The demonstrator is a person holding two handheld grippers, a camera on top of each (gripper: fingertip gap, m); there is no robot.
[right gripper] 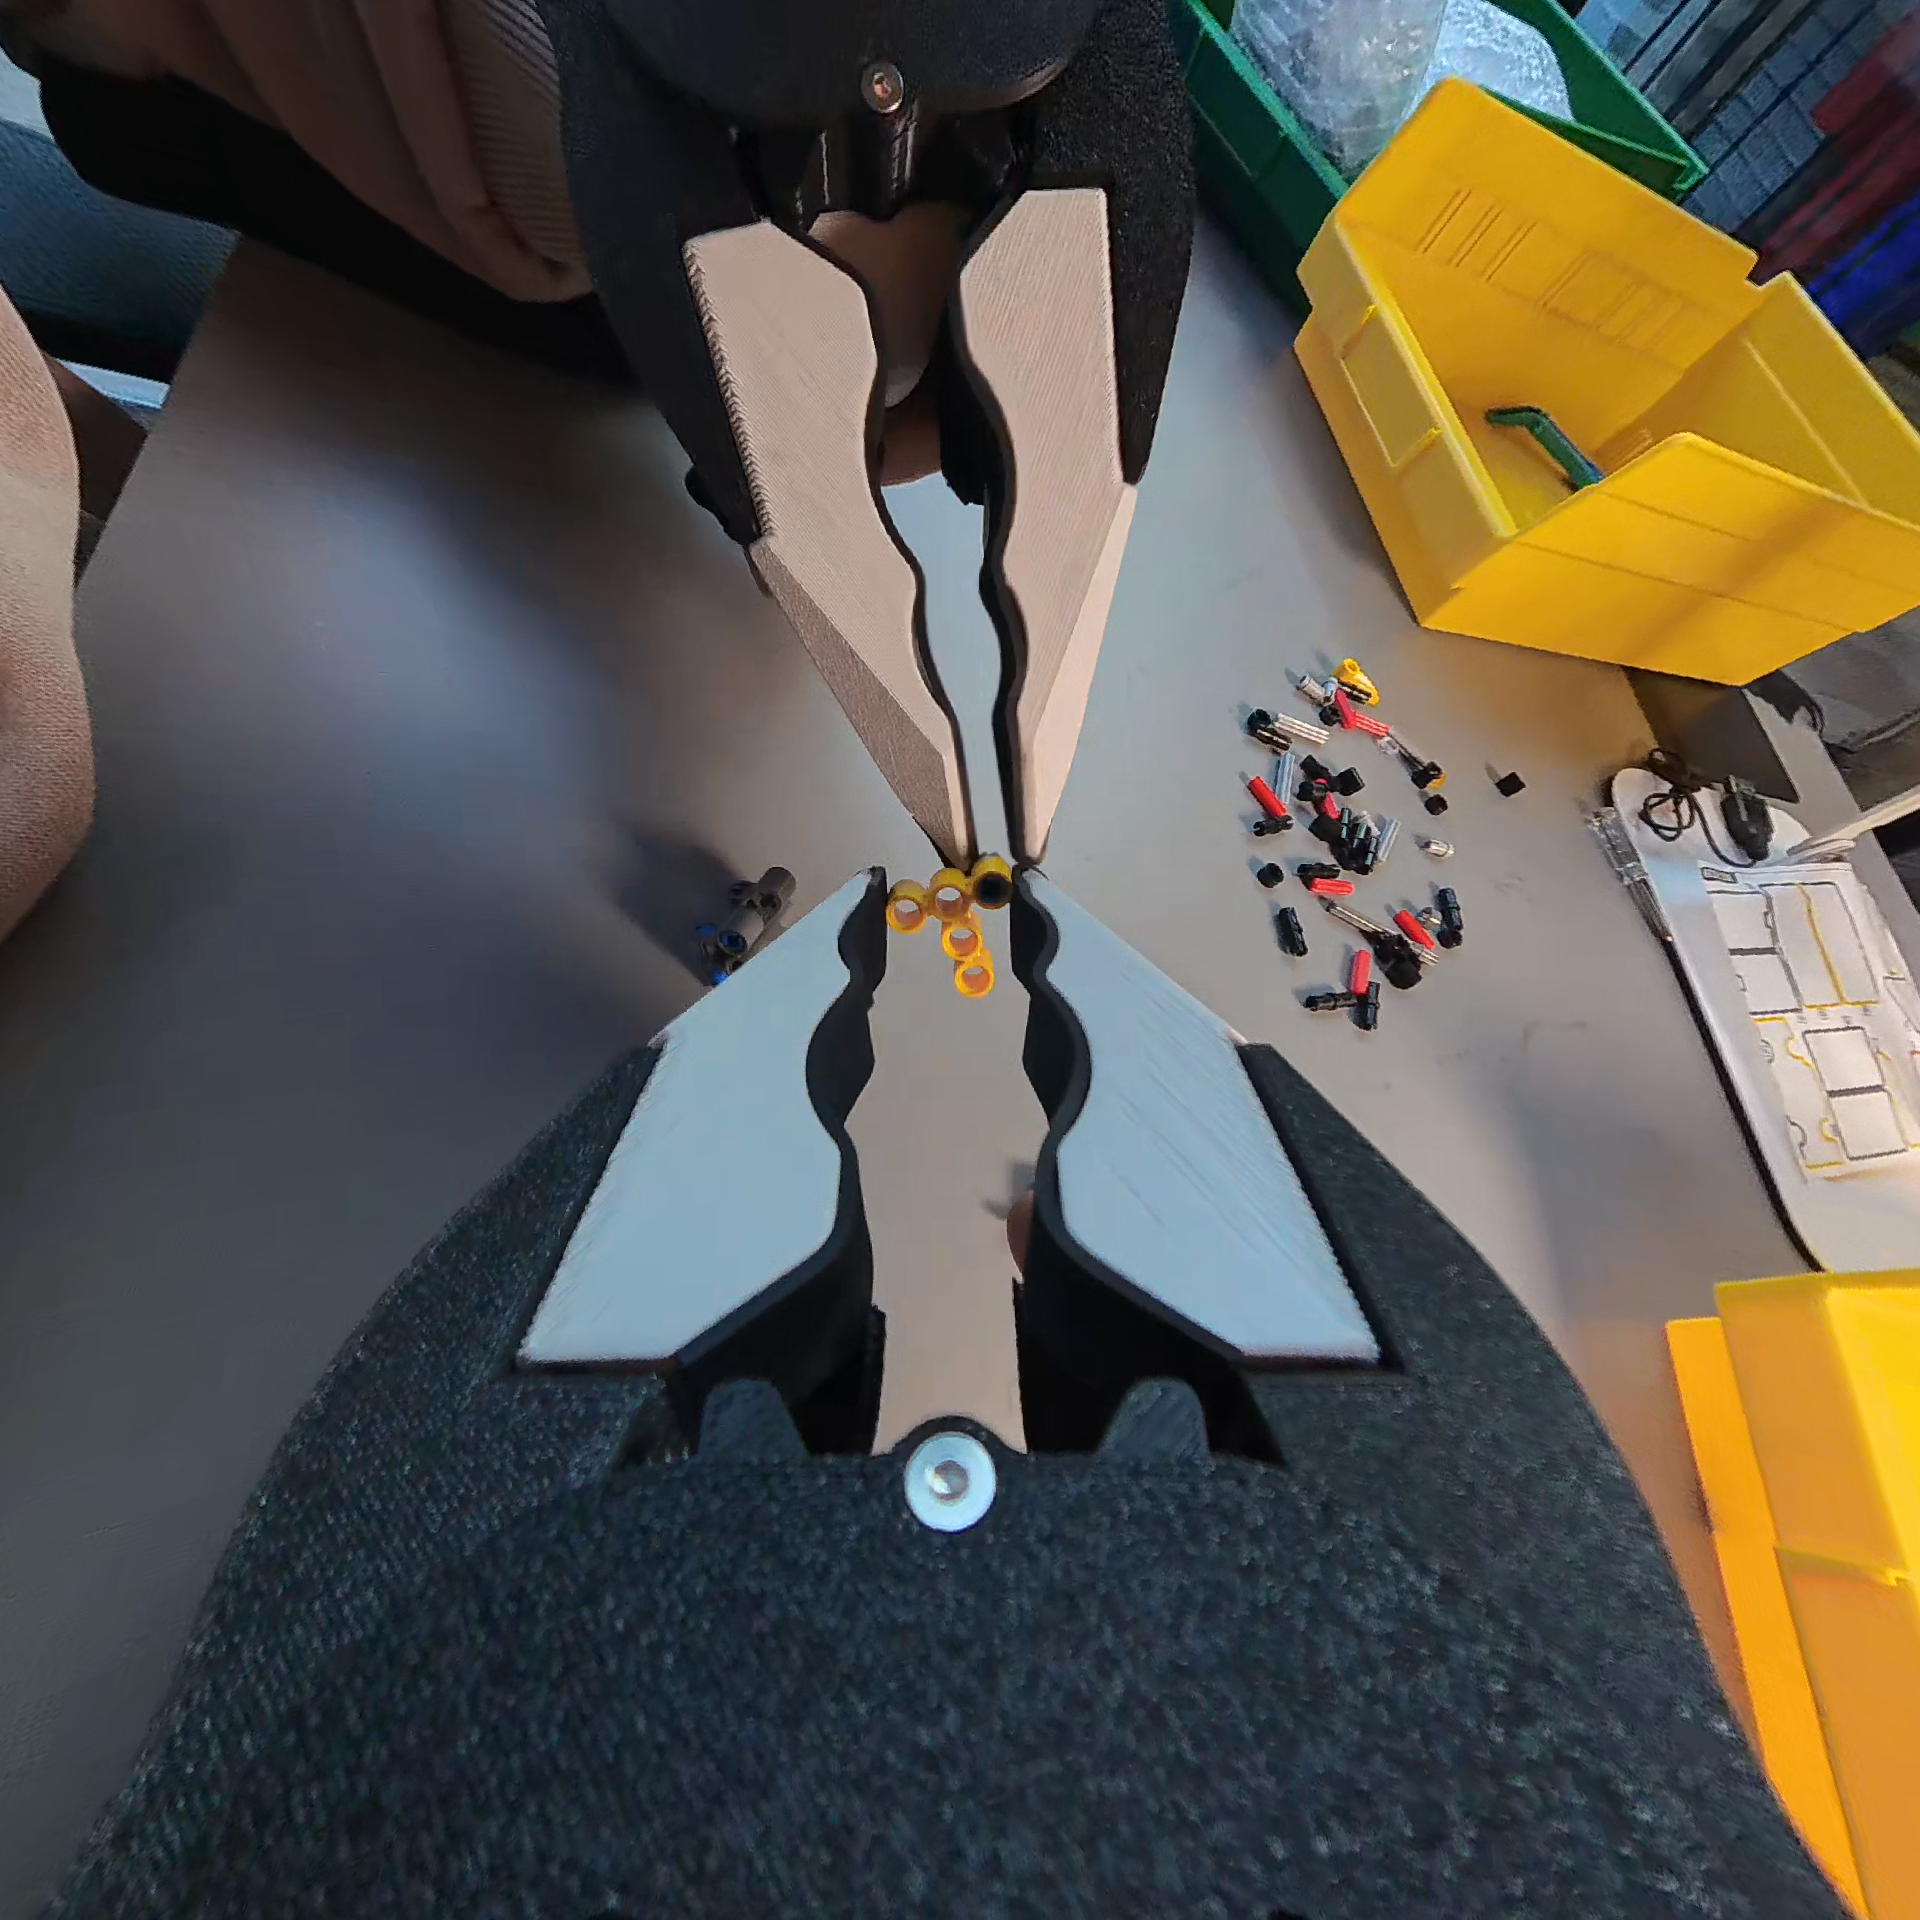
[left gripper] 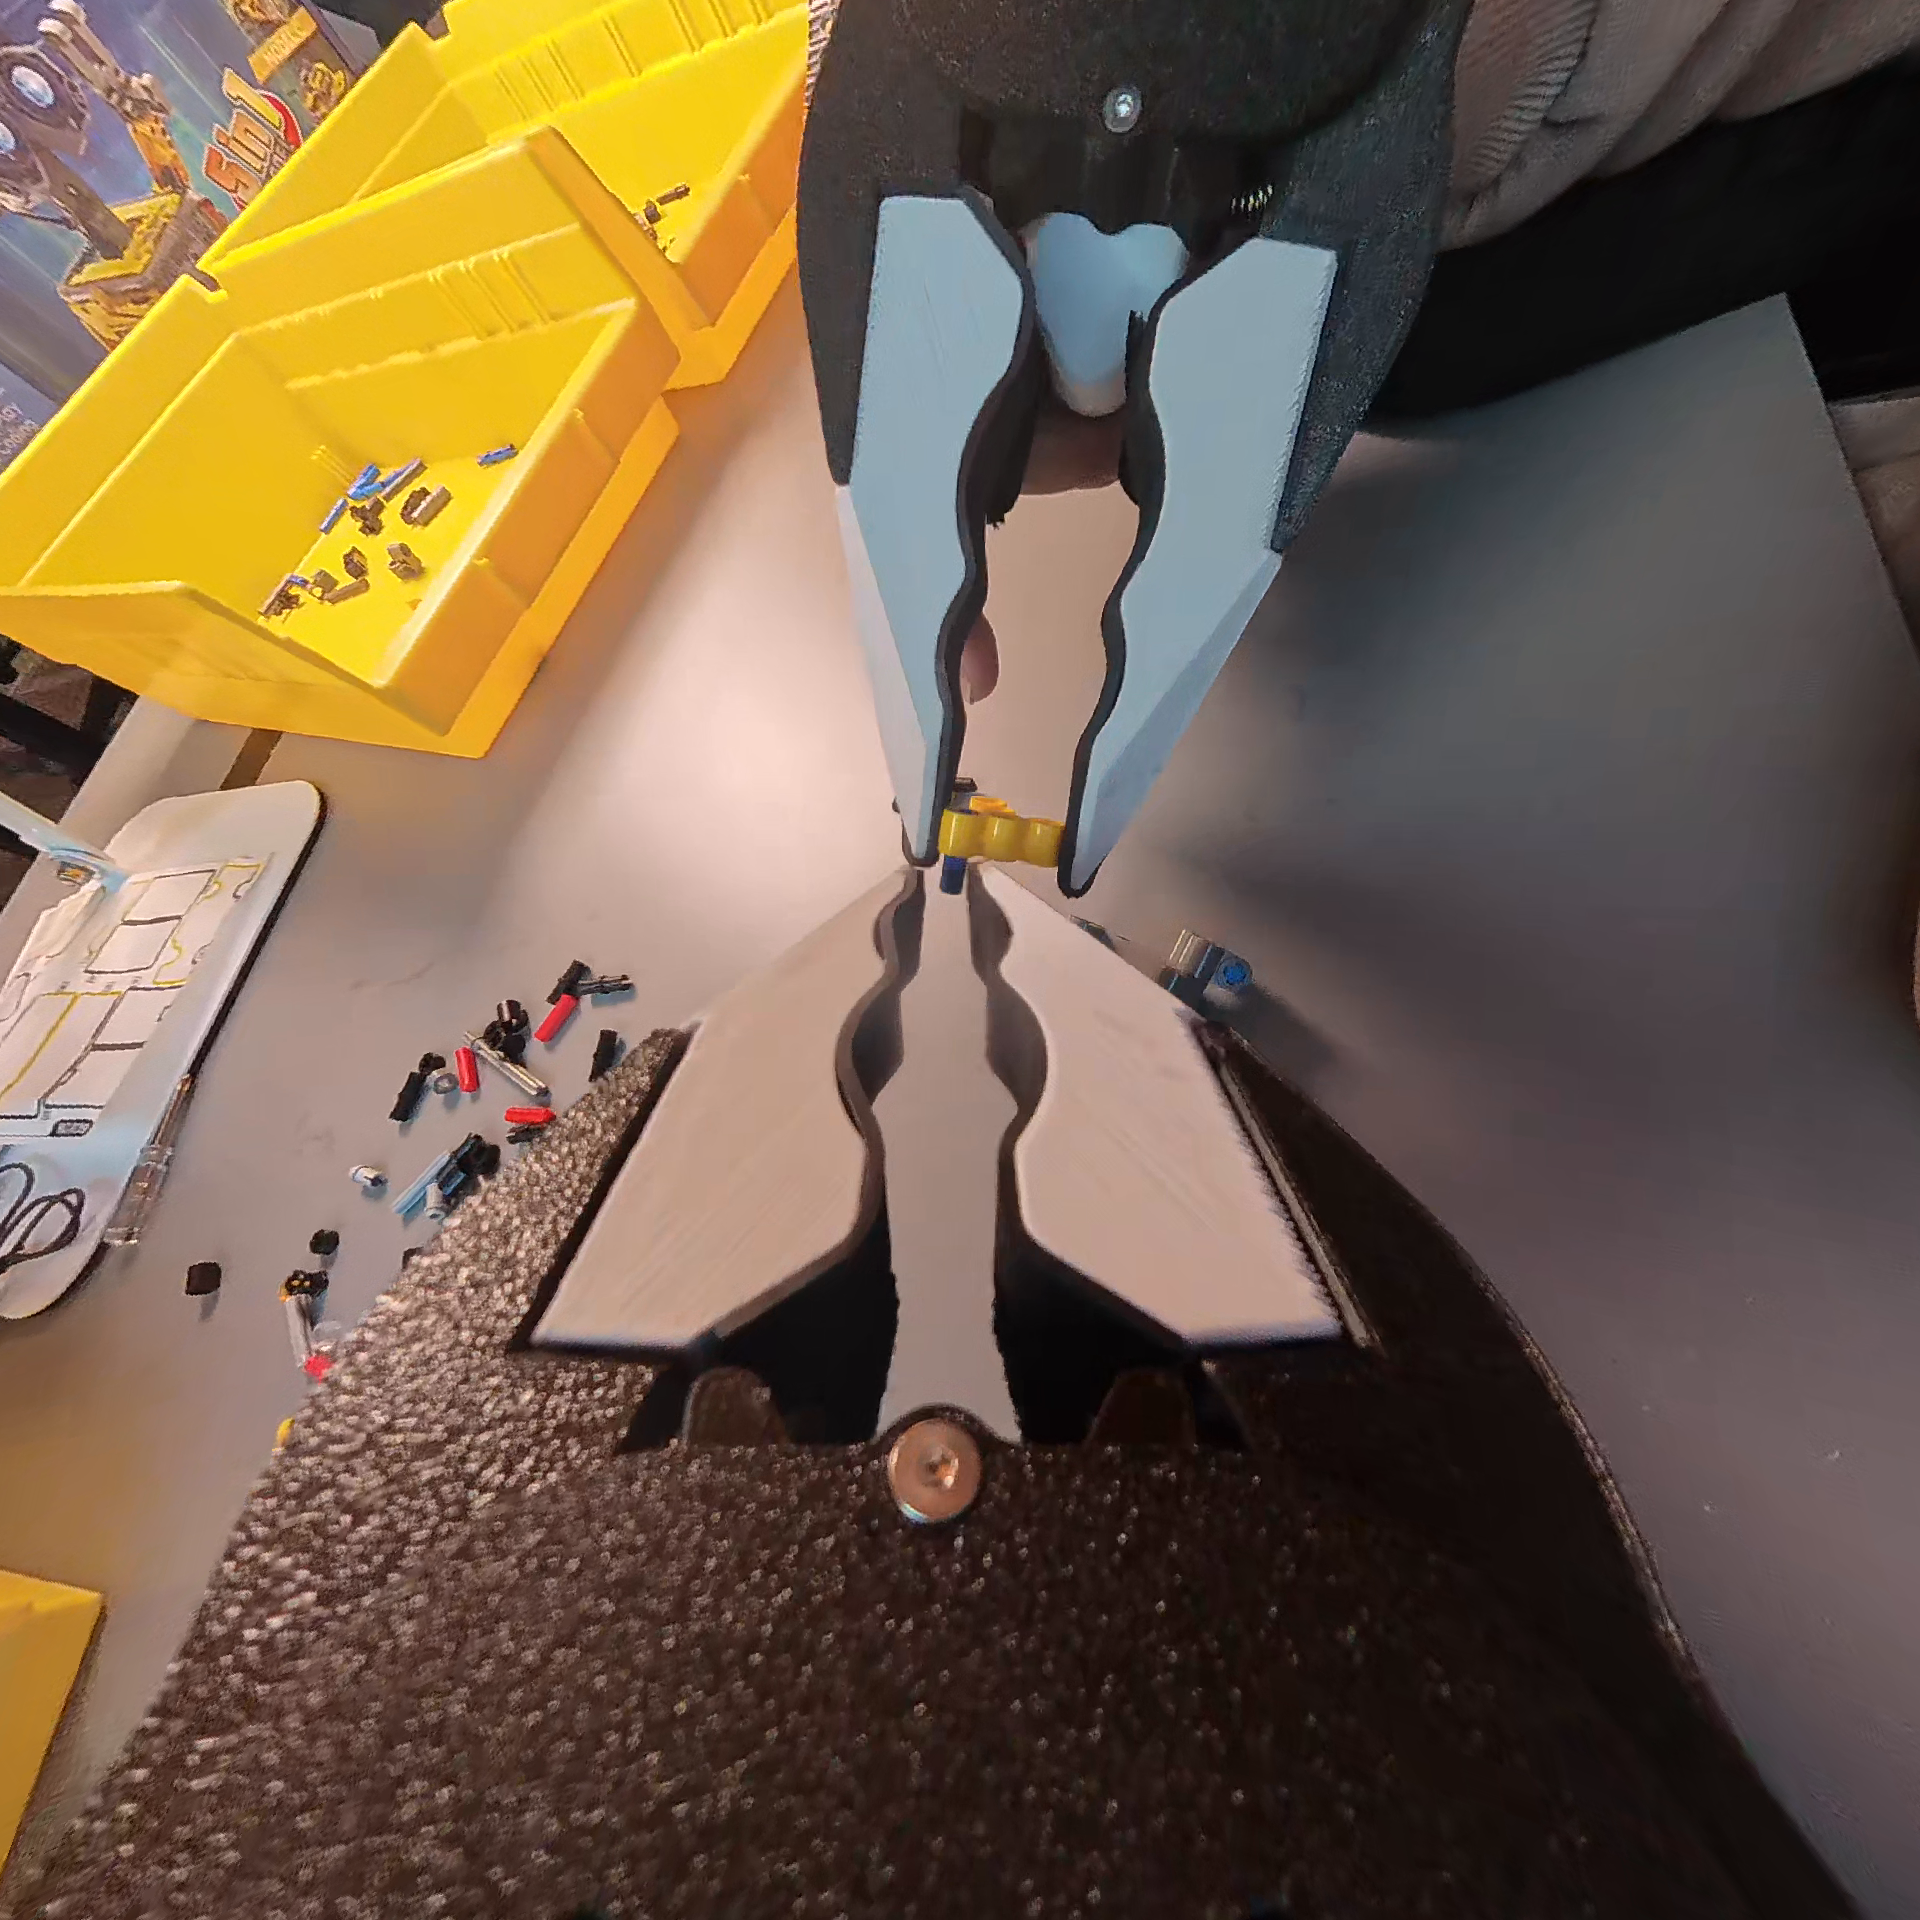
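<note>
My left gripper [left gripper: 943, 883] pinches a blue pin, tip to tip with my right gripper [right gripper: 948, 883].

Right gripper clamps the yellow angled beam [right gripper: 951, 920] above the grey table [left gripper: 1455, 831]; loose small parts [right gripper: 1351, 842] are scattered just right, yellow bins [right gripper: 1621, 416] beyond.
</note>
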